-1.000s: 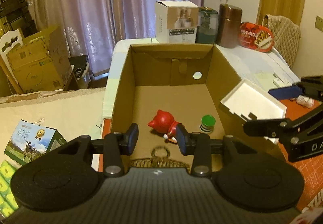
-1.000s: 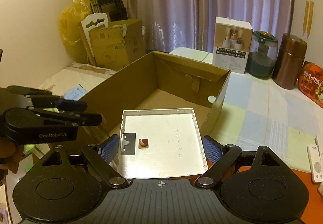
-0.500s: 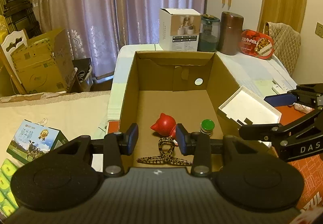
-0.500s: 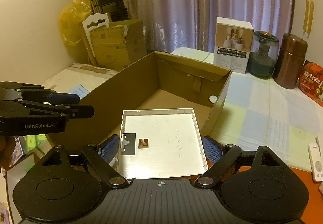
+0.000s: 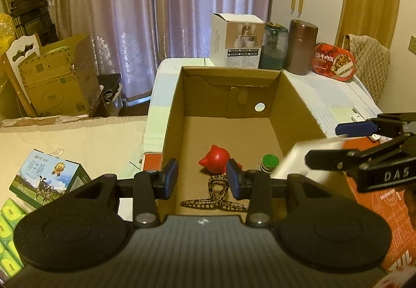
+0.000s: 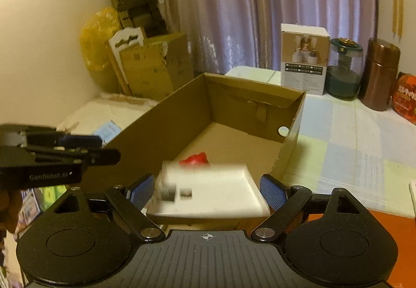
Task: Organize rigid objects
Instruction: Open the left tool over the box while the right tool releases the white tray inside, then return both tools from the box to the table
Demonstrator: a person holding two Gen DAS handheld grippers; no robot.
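Note:
An open cardboard box (image 5: 293,111) holds a red horned toy (image 5: 214,161), a small green-capped bottle (image 5: 270,162) and a leopard-print hair claw (image 5: 215,195). My left gripper (image 5: 201,179) is open and empty over the box's near edge, above the hair claw. My right gripper (image 6: 206,190) has wide-open jaws, with a white shallow tray (image 6: 210,189) blurred between them, dropping over the box's near right corner. The tray (image 5: 299,155) also shows in the left wrist view, by the right gripper (image 5: 345,142). The left gripper (image 6: 78,150) appears at the left in the right wrist view.
A white product box (image 5: 235,41), a green jar (image 5: 273,46), a brown canister (image 5: 300,46) and a red tin (image 5: 332,60) stand behind the box. A milk carton (image 5: 49,179) and green packs lie at the left. An orange mat (image 5: 384,210) lies at the right.
The left gripper pulled back and up, leaving the hair claw in the box. The right gripper opened wider and the white tray tilted and slipped down towards the box.

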